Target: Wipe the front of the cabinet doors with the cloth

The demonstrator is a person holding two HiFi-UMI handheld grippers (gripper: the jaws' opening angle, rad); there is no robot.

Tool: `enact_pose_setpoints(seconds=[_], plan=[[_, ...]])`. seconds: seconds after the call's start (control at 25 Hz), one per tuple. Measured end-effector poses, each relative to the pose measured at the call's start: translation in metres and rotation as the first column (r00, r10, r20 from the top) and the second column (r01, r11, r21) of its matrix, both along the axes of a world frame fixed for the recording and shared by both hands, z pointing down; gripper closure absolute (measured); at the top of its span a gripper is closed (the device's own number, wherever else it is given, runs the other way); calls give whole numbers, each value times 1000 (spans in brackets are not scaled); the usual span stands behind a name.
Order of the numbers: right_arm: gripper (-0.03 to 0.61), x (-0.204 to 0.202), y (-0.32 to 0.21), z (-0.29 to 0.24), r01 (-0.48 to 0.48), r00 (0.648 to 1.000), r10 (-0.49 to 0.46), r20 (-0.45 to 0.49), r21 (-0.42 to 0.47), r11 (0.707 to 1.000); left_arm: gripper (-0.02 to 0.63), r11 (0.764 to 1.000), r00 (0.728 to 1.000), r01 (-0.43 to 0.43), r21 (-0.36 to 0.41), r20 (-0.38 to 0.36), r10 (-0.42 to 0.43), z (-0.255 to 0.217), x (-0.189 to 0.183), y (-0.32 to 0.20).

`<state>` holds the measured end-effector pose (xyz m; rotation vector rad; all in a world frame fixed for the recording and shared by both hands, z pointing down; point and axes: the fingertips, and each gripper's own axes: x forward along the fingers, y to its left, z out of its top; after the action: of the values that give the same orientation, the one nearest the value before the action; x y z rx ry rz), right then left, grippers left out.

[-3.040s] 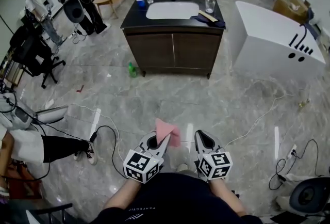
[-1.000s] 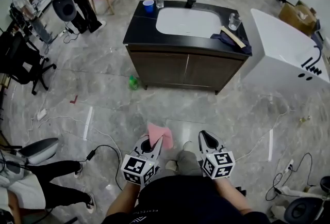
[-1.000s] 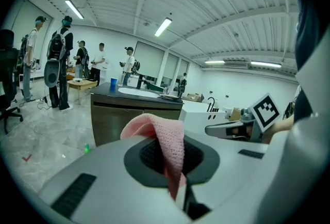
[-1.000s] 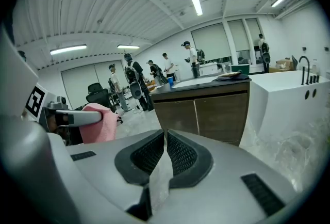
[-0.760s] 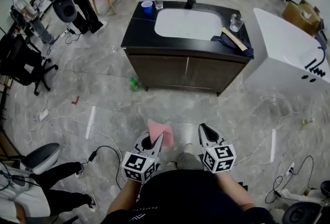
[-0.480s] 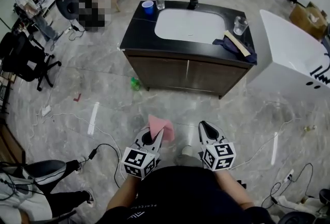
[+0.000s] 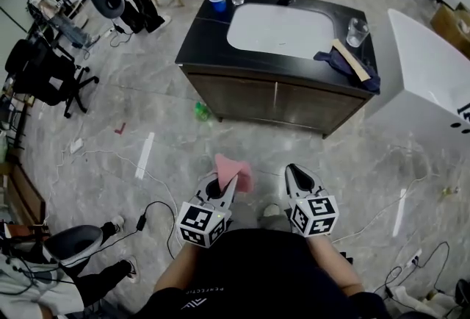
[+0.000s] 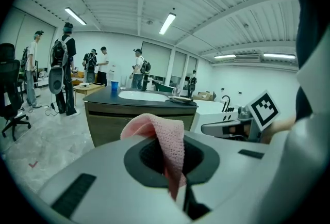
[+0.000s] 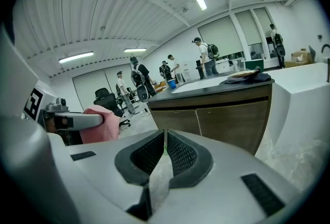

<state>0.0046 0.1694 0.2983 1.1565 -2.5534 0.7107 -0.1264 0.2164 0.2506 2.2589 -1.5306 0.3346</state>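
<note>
Cloth [image 7: 233,170], pink, is pinched in the left gripper [image 7: 226,184] and flops over its closed jaws. The right gripper [image 7: 292,170] is beside it, jaws together on nothing. Both are well short of the brown cabinet doors [image 7: 283,104] under a black counter [image 7: 202,34] with a white basin [image 7: 279,29]. Cables [image 7: 158,196] trail over the grey marble floor [image 7: 147,112]. A small green thing [image 7: 201,112], perhaps a bottle, lies by the cabinet's left corner.

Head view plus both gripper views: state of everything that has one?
Left tongs: shut on the pink knitted cloth.
Pink knitted cloth: bunched, not touching the doors.
Right tongs: shut, empty.
Brown wooden cabinet doors: both closed.
Blue plastic cup: upright on the black countertop.
</note>
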Motion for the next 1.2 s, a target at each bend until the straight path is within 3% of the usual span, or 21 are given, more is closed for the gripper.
enact_pose_setpoints(seconds=[0.32,0.52,1.2], plan=[[535,-7,-7,13,-26,1000,26,-13,-47,999,601,999,1000,26,-20,9,-26,7,-28,-18],[535,-21,-23,19,-64,998,62,-22,-75,995,601,999,999,7,-32,-44,-8,10,-47,-42],[535,-138,-87,39,-56,992,45,-115,-92,994,601,998,997,-12,-67,-73,7,50,-167,-124]])
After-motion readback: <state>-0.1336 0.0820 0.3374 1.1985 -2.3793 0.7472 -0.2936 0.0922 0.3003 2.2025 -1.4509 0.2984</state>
